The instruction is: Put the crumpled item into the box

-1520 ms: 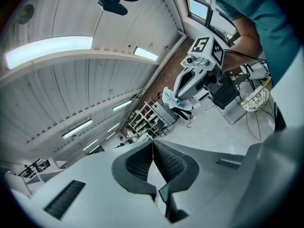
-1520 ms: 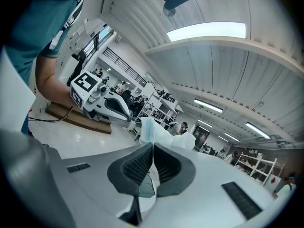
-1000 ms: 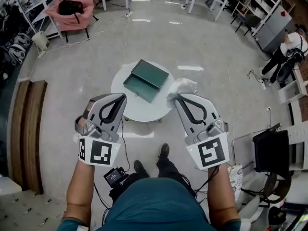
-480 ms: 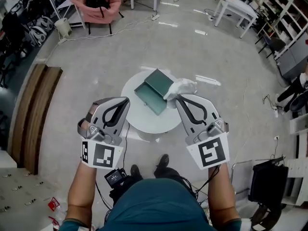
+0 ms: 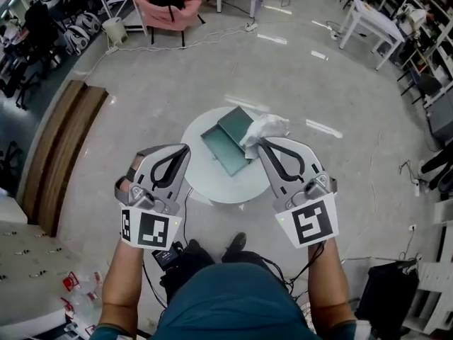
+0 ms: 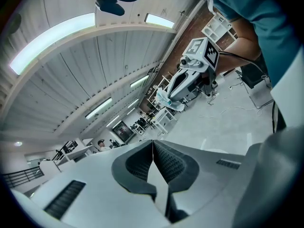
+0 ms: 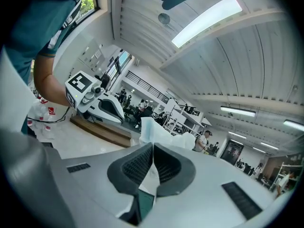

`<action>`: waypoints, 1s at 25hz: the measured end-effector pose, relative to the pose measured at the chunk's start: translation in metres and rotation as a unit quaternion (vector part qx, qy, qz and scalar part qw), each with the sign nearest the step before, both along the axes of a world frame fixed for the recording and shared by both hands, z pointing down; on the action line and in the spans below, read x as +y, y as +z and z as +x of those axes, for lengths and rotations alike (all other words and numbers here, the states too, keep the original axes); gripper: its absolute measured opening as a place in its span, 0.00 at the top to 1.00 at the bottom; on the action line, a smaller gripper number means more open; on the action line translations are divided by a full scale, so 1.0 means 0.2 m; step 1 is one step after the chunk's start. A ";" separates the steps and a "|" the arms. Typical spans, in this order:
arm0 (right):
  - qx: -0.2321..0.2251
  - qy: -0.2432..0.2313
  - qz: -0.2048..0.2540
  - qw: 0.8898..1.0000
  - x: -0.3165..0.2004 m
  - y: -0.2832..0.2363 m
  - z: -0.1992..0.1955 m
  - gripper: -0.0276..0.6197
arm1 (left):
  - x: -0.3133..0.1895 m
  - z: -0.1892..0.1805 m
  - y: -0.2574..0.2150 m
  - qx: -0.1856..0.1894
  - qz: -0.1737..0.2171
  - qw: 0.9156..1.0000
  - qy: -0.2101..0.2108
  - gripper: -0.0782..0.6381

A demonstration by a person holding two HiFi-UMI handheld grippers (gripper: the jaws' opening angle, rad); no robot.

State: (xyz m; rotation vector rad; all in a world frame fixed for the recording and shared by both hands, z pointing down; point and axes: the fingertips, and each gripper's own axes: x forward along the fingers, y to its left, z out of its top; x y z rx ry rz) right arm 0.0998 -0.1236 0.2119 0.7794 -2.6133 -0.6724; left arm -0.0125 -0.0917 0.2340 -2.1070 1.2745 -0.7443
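Observation:
A crumpled white item [image 5: 266, 127] hangs from the tips of my right gripper [image 5: 259, 142], which is shut on it, just over the right edge of the open green box [image 5: 228, 139]. The box lies on a small round white table [image 5: 212, 183]. In the right gripper view the white item [image 7: 159, 133] bulges out beyond the closed jaws, and green of the box [image 7: 142, 204] shows beneath them. My left gripper [image 5: 185, 148] is shut and holds nothing; it hovers over the table's left side. The left gripper view shows the right gripper [image 6: 183, 80] with the item [image 6: 166, 100].
The table stands alone on a pale glossy floor. A wooden platform [image 5: 60, 147] lies to the left, a pink chair with a black bag [image 5: 170, 2] behind, white tables [image 5: 371, 20] at the back right. The person's shoes [image 5: 237, 244] are near the table's foot.
The view has shifted, so the table now sits lower and further right. My right gripper with the crumpled item went from the table's right edge to the box's right edge. The left gripper stays shut.

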 end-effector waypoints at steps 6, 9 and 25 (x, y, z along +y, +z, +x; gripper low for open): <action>-0.003 0.001 -0.010 1.000 -0.10 0.04 0.05 0.90 | -0.10 0.04 0.04 -0.006 -0.008 1.000 -0.003 0.86; 0.000 0.011 -0.015 1.000 -0.16 0.07 0.07 0.90 | -0.20 0.06 0.06 -0.002 -0.008 1.000 0.006 0.86; 0.011 0.116 -0.021 0.993 -0.56 0.10 0.05 0.90 | -0.79 0.10 0.06 0.010 -0.001 0.992 0.126 0.86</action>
